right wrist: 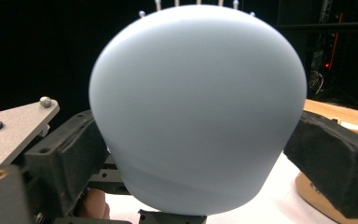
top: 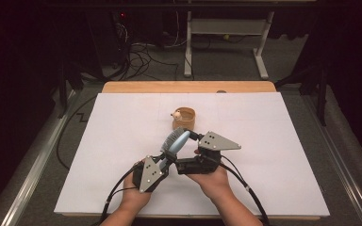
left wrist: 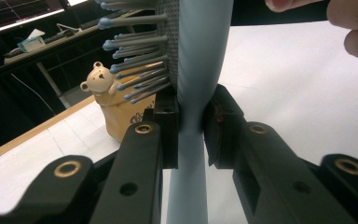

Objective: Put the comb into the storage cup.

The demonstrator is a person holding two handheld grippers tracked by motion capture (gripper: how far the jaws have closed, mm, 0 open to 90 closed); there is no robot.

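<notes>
White table (top: 122,141): left jaws clamp hairbrush (top: 176,141); right jaws apparently straddle it.

black jaws, grey three-cornered plates, black cables

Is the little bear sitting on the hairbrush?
No, the bear pokes out of the brown cup, behind the hairbrush.

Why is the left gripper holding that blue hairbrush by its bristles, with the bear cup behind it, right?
Not quite: in the left gripper view the left gripper clamps the hairbrush at its neck, below the bristles. The bear cup does stand behind.
</notes>
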